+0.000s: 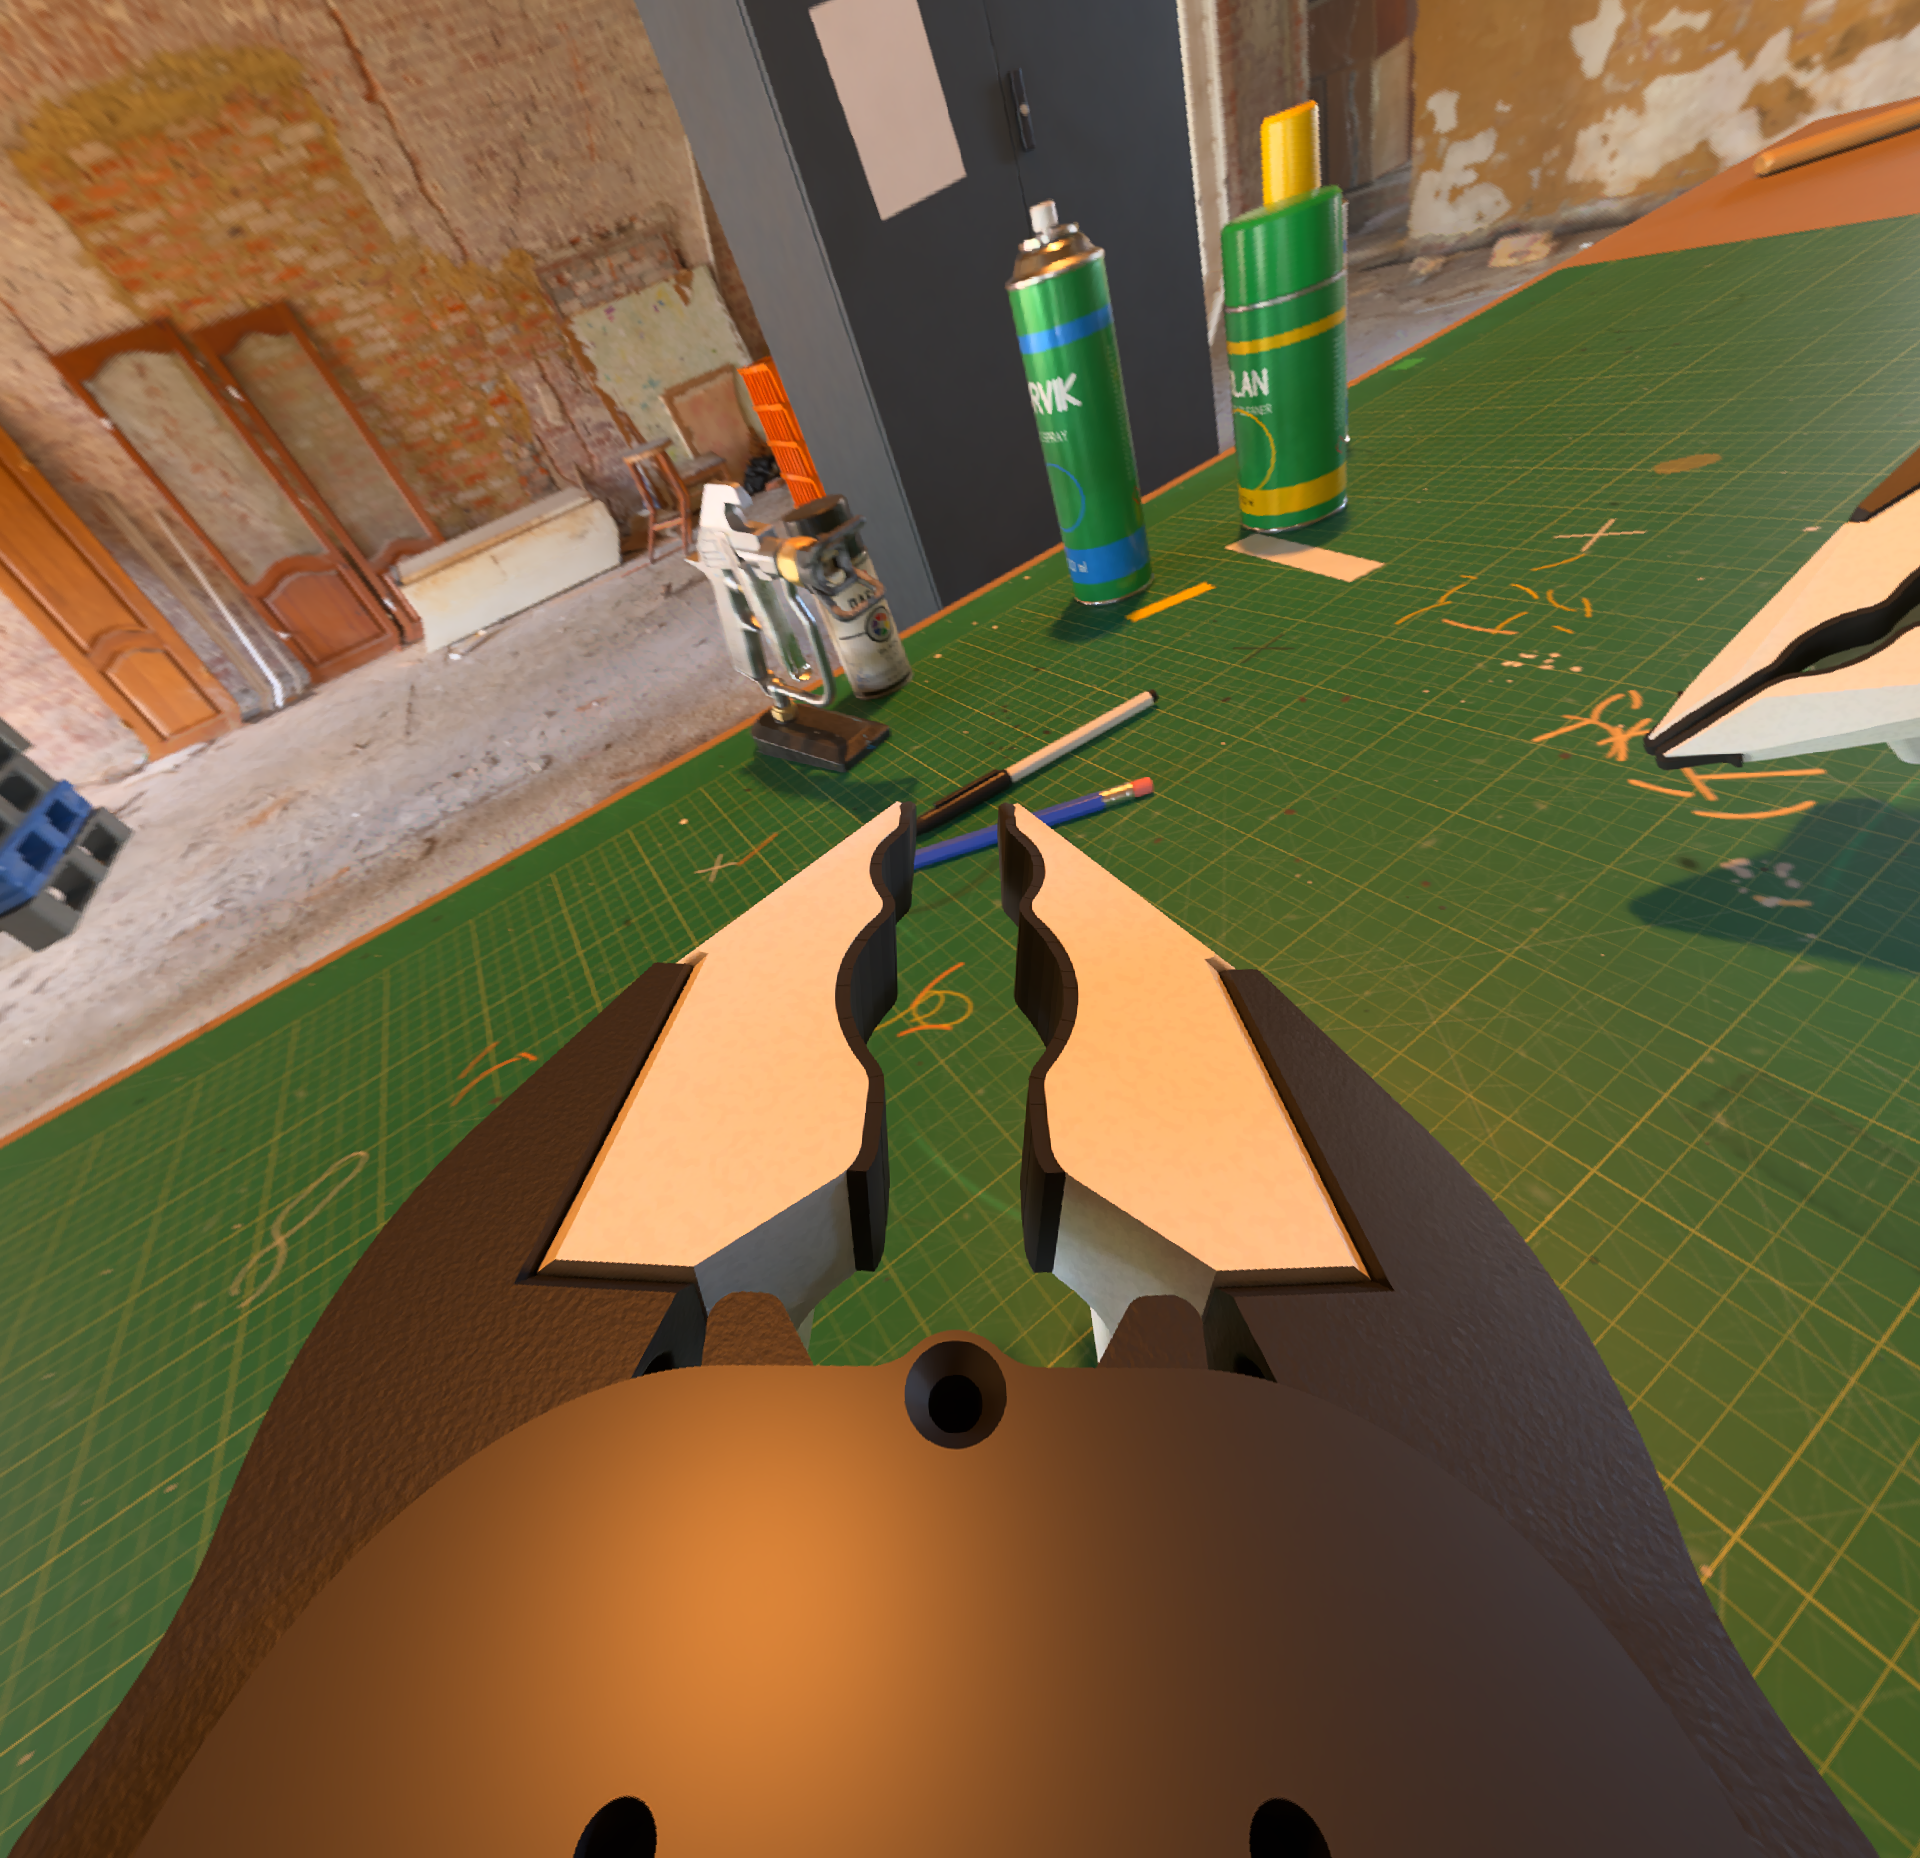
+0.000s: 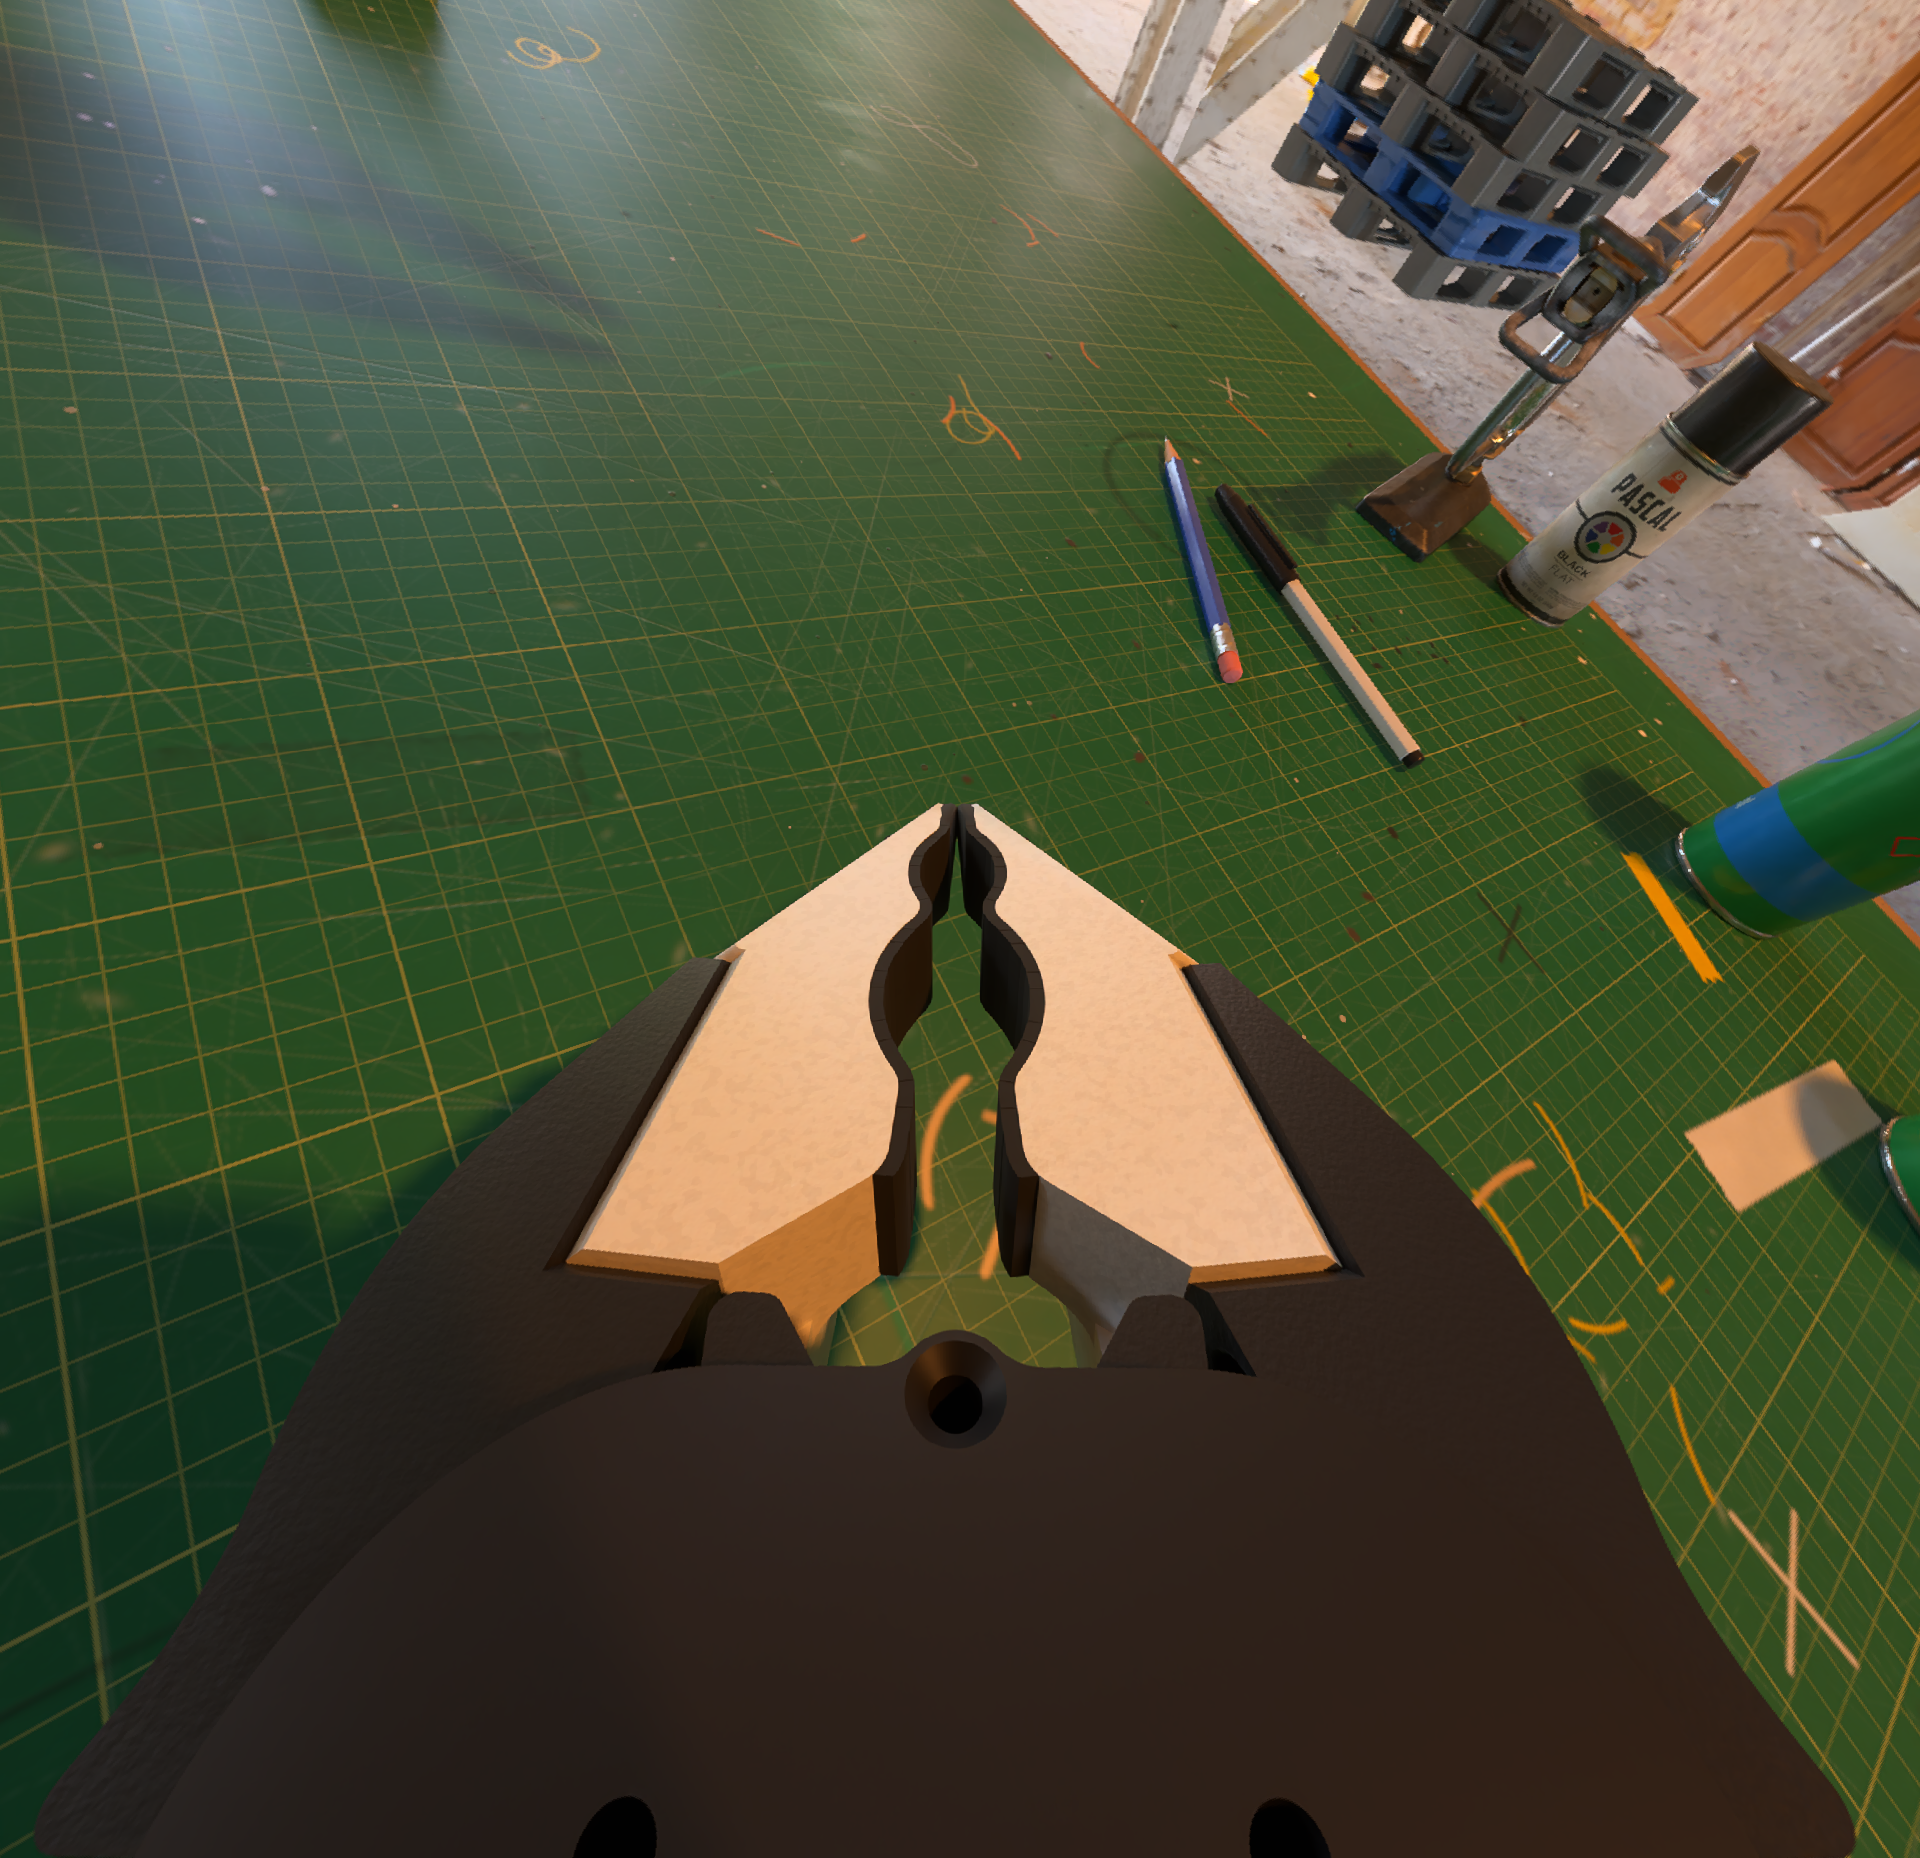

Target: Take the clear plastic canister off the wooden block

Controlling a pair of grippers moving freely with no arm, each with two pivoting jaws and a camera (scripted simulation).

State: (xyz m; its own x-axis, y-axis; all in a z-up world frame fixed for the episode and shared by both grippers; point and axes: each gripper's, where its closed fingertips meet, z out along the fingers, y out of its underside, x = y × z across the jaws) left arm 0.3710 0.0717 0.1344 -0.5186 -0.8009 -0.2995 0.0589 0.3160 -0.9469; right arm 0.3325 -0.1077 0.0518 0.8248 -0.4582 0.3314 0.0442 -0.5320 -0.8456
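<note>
Neither the clear plastic canister nor the wooden block shows in either view. My left gripper [image 1: 956, 821] is open with a narrow gap and holds nothing; it hovers low over the green cutting mat [image 1: 1351, 1081], its tips just short of a blue pencil [image 1: 1039, 821]. My right gripper [image 2: 956, 811] is shut with its tips touching and nothing between them, above the mat [image 2: 520, 665]. It also shows at the right edge of the left wrist view [image 1: 1662, 754], tips closed and near the mat.
Two green spray cans [image 1: 1086, 406] [image 1: 1288, 354], a white spray can [image 1: 857, 603] and a metal clamp tool [image 1: 769, 603] stand along the mat's far edge. A marker [image 1: 1049, 754] lies by the pencil. The right wrist view shows the pencil [image 2: 1200, 561], marker [image 2: 1320, 629] and a paper slip [image 2: 1777, 1133].
</note>
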